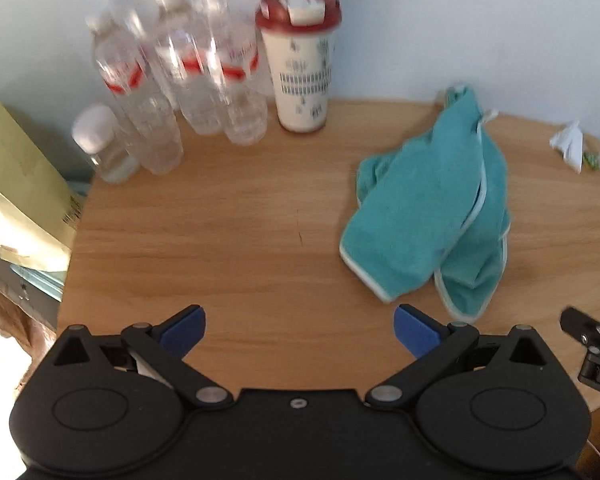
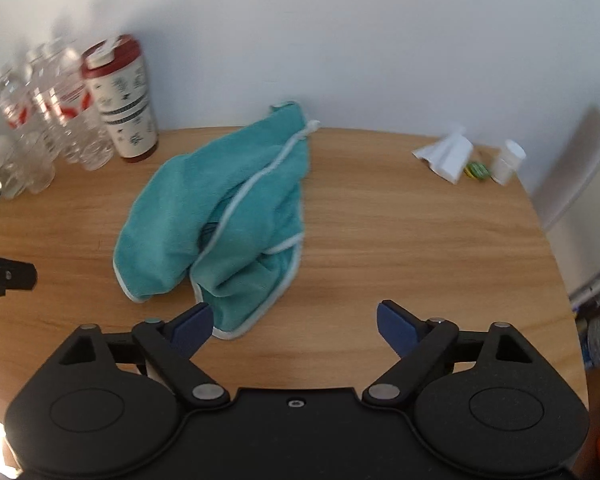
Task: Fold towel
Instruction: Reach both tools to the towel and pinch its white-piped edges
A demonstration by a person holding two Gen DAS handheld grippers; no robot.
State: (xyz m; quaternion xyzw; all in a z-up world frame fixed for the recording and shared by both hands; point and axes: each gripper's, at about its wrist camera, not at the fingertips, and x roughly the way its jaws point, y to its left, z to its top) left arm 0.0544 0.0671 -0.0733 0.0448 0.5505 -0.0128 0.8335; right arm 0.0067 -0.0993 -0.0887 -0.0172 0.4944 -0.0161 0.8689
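Teal towel point(image 2: 220, 216) lying crumpled mid-tabletop point(image 2: 420, 240), reaching toward back edge. Left gripper point(image 1: 300, 330) and right gripper point(image 2: 294, 326) hovering at front edge, fingers spread wide, holding nothing.

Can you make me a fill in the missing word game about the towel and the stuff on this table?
1. The crumpled towel is the colour ____.
2. The tall cup beside the water bottles has a ____ lid.
3. Both the left gripper and the right gripper have their jaws ____.
4. The towel lies on a ____ table.

Missing words: teal; red; open; wooden
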